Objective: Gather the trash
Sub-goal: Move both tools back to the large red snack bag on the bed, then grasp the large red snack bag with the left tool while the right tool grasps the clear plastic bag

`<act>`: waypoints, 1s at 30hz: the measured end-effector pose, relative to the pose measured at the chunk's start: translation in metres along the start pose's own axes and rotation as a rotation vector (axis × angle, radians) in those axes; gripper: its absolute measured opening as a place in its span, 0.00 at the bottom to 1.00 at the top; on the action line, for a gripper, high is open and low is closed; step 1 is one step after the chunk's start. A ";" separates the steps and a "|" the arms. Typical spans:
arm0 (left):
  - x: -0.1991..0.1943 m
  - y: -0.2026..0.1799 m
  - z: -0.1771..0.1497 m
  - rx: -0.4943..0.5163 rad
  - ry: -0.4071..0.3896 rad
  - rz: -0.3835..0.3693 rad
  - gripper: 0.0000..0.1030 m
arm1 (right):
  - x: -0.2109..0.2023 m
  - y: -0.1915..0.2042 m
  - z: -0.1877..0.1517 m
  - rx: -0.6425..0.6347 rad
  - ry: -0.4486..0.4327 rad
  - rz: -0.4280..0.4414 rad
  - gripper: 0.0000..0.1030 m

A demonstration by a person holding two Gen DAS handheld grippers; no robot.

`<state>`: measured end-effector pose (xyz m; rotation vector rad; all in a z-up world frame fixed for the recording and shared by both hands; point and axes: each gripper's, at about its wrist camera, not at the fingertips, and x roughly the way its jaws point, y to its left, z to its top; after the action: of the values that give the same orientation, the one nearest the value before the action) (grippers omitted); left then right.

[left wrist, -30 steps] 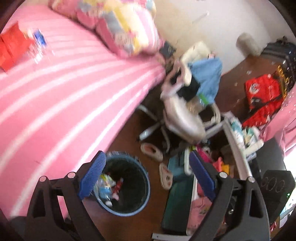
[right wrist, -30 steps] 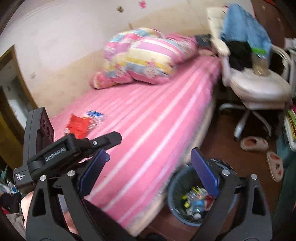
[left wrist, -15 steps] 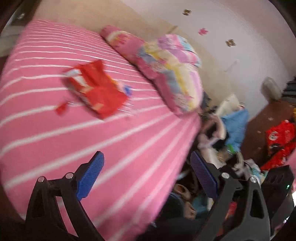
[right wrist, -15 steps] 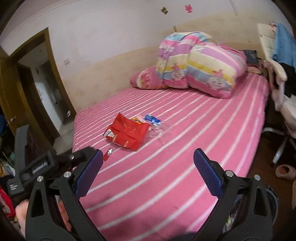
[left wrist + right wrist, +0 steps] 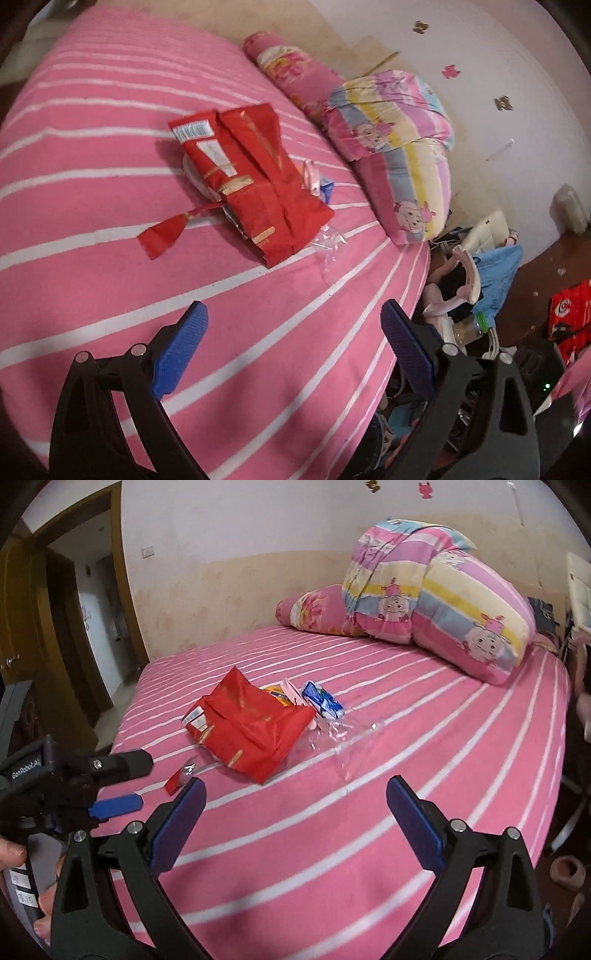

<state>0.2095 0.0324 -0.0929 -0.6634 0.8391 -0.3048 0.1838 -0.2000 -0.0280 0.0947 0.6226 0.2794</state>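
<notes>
A crumpled red wrapper (image 5: 251,177) lies flat near the middle of the pink striped bed (image 5: 92,177), its back side up with a white barcode label and strips of tape. A torn red strip (image 5: 162,232) lies just beside it, toward the bed's near edge. Under and beside the wrapper sit a small blue-and-white packet (image 5: 322,699), a pink scrap and a sheet of clear crinkled plastic (image 5: 340,738), all touching or overlapping in one small heap. A rolled striped quilt (image 5: 436,594) rests at the head of the bed, well apart from the heap.

The left claw (image 5: 293,354) hovers above the bed, spread wide and holding nothing, aimed at the wrapper. The right claw (image 5: 295,823) is also spread wide and empty, above the bed's near side. In the right wrist view a hand (image 5: 14,853) grips the left tool's handle at the lower left.
</notes>
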 end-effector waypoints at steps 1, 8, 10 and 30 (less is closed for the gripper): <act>0.006 0.001 0.003 -0.004 0.005 0.004 0.89 | 0.005 -0.002 0.001 0.000 -0.001 0.003 0.94; 0.042 0.008 0.029 -0.036 0.026 0.006 0.89 | 0.044 -0.013 0.014 -0.006 0.041 -0.004 0.94; 0.056 0.017 0.038 -0.075 0.045 0.022 0.89 | 0.059 -0.014 0.015 -0.042 0.077 -0.034 0.94; 0.116 0.038 0.083 -0.201 0.076 0.029 0.89 | 0.172 -0.027 0.018 -0.283 0.241 -0.146 0.94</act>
<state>0.3479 0.0386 -0.1454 -0.8300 0.9595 -0.2218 0.3344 -0.1766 -0.1151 -0.2588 0.8183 0.2366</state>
